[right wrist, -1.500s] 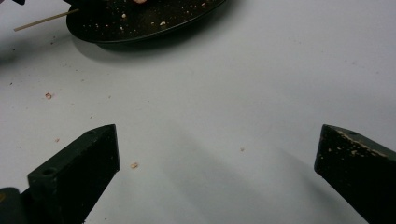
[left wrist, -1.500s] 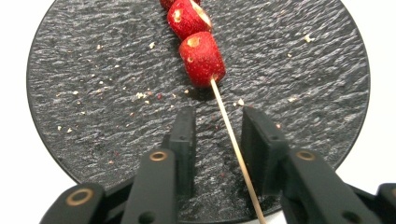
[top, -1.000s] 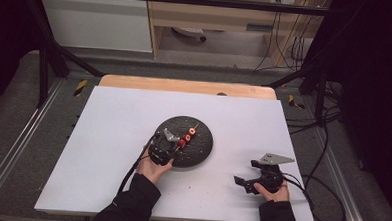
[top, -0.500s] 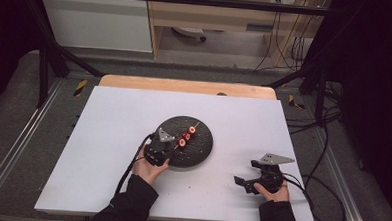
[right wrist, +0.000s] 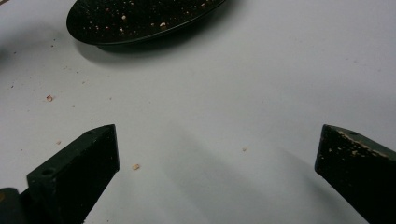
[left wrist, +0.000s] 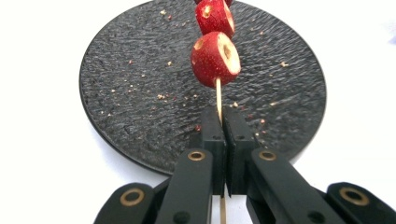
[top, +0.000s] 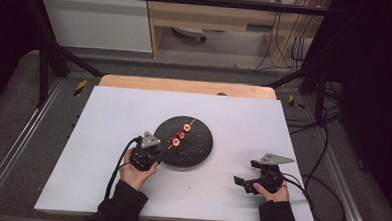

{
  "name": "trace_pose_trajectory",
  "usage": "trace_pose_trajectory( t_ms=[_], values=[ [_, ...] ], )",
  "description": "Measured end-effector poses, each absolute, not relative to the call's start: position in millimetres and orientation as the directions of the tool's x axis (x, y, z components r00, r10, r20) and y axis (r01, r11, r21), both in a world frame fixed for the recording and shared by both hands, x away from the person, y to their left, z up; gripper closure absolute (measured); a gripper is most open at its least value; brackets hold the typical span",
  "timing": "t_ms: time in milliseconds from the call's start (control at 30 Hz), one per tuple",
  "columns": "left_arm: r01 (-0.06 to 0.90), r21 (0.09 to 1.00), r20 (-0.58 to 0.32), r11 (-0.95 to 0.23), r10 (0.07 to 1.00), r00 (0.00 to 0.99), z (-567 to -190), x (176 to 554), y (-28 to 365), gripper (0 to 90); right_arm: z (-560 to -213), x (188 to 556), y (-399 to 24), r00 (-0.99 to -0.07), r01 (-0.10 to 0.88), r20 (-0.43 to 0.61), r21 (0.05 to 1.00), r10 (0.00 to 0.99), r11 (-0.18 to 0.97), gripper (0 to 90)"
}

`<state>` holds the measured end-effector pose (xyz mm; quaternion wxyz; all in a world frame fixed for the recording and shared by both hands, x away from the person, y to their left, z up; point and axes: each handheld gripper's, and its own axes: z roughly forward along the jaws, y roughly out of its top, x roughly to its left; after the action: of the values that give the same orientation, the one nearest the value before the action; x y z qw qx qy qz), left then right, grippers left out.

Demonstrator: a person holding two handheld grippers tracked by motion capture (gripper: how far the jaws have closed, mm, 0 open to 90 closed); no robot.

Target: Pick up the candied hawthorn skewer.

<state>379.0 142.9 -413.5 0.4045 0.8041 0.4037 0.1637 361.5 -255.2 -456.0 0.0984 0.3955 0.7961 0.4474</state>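
The left claw (left wrist: 223, 126) is pinching the thin stick (left wrist: 218, 95), which points away over the black plate (left wrist: 140, 93) with red fruit pieces (left wrist: 215, 58) on it. The right claw (right wrist: 217, 172) is spread wide, resting on the desk (top: 109, 111) farther off

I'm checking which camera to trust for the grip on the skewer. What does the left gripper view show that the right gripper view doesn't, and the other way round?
Left gripper view: the left gripper shut on a thin wooden skewer, its fingers pressed together around the stick, and hollowed red fruit pieces threaded on it above the plate.

Right gripper view: the right gripper with fingers wide apart, nothing between them, over the white table with scattered crumbs.

Both: the black textured plate speckled with crumbs, on the white table.
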Motion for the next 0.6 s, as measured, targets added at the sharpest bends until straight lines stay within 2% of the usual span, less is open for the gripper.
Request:
trace_pose_trajectory(
  t_ms=[600],
  values=[
    [0.463,0.830,-0.100,-0.313,0.732,0.674,-419.5,350.3,181.0,88.2,-453.1,361.8,-245.1,-0.673,0.535,0.202,0.797,0.711,0.280,0.6]
  ],
)
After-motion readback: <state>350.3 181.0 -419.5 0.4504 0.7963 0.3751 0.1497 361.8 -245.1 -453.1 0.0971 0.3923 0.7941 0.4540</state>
